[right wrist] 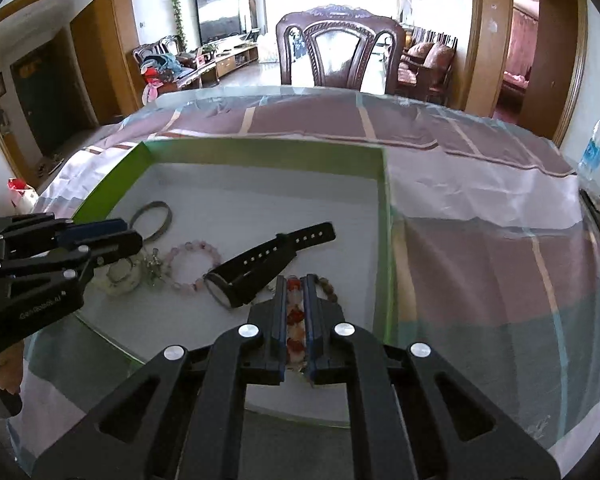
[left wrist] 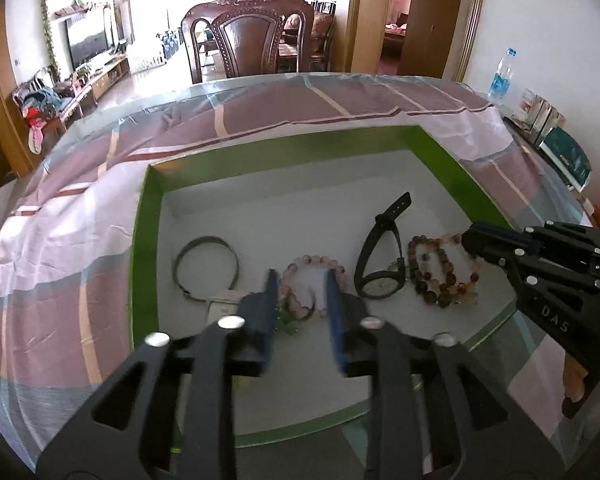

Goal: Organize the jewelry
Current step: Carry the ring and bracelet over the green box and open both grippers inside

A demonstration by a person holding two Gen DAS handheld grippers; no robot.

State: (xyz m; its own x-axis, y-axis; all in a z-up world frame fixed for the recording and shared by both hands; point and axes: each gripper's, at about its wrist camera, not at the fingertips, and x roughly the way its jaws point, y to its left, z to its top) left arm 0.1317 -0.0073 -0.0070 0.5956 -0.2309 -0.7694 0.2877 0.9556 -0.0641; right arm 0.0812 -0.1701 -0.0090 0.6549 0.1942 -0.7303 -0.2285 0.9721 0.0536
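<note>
2 grippers over the green tray [left wrist: 138, 240]: "DAS"-marked right gripper [right wrist: 296, 300] narrowly parted, left gripper [left wrist: 300, 292] open, empty.

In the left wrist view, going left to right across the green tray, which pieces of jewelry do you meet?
Metal bangle → pink bead bracelet → black watch → brown bead bracelets, all in the green tray.
</note>
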